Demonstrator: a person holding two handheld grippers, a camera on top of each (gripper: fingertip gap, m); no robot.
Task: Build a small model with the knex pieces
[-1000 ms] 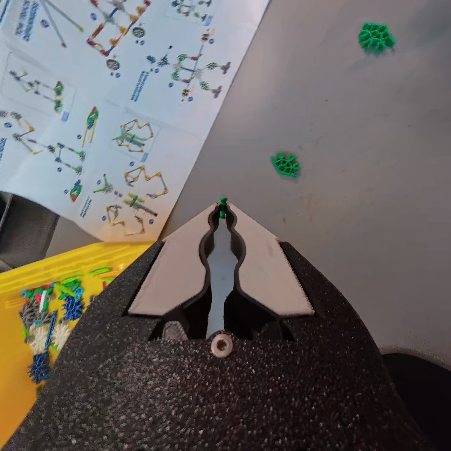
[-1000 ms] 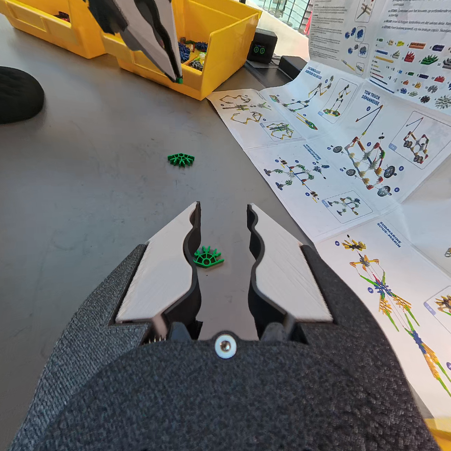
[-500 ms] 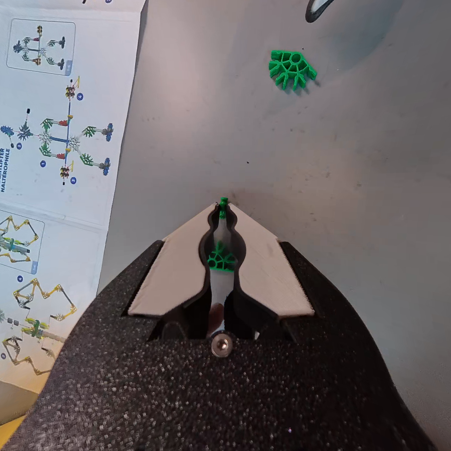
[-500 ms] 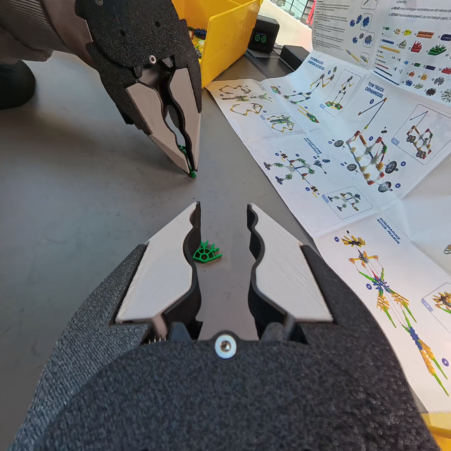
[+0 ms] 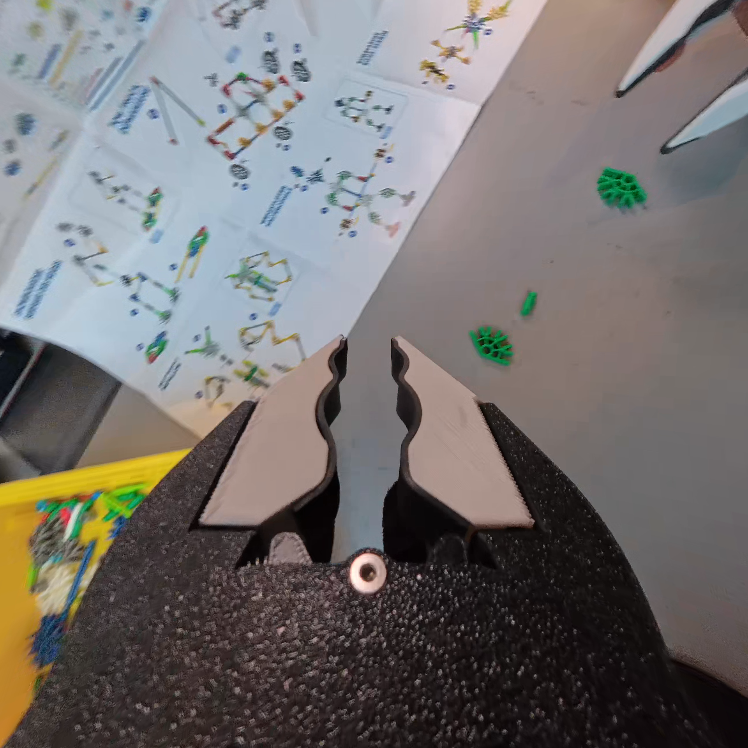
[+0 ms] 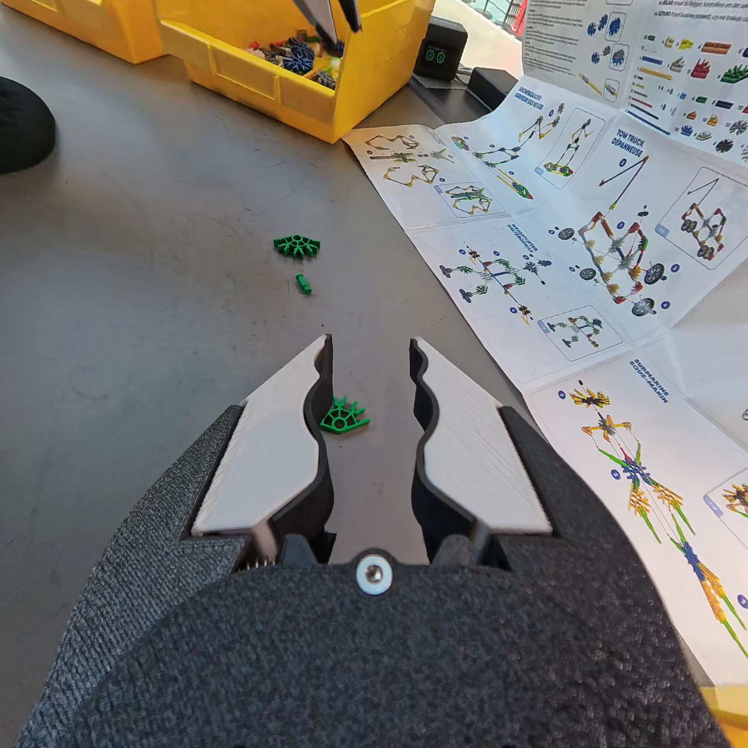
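My left gripper (image 5: 368,344) is open and empty above the grey table. A small green rod (image 5: 528,303) lies on the table ahead to its right, between two flat green fan-shaped connectors (image 5: 491,347) (image 5: 621,188). My right gripper (image 6: 370,344) is open, with one green connector (image 6: 344,417) lying on the table between its fingers, close to the left finger (image 6: 283,425). The rod (image 6: 303,283) and the other connector (image 6: 297,246) lie farther ahead. The left gripper's fingertips (image 6: 332,20) show at the top, over the yellow bin.
A yellow bin (image 6: 303,85) with several coloured building pieces stands at the back; it also shows in the left wrist view (image 5: 24,526). A large unfolded instruction sheet (image 6: 566,243) covers the table's right side. A black rounded object (image 6: 20,125) lies far left. A small black device (image 6: 441,52) sits behind the bin. The left gripper's tips are roughly 20 cm from the right gripper's.
My left gripper has opened, left the small green rod on the table between the two connectors, and pulled back toward the yellow bin. The right gripper has stayed in place, open.
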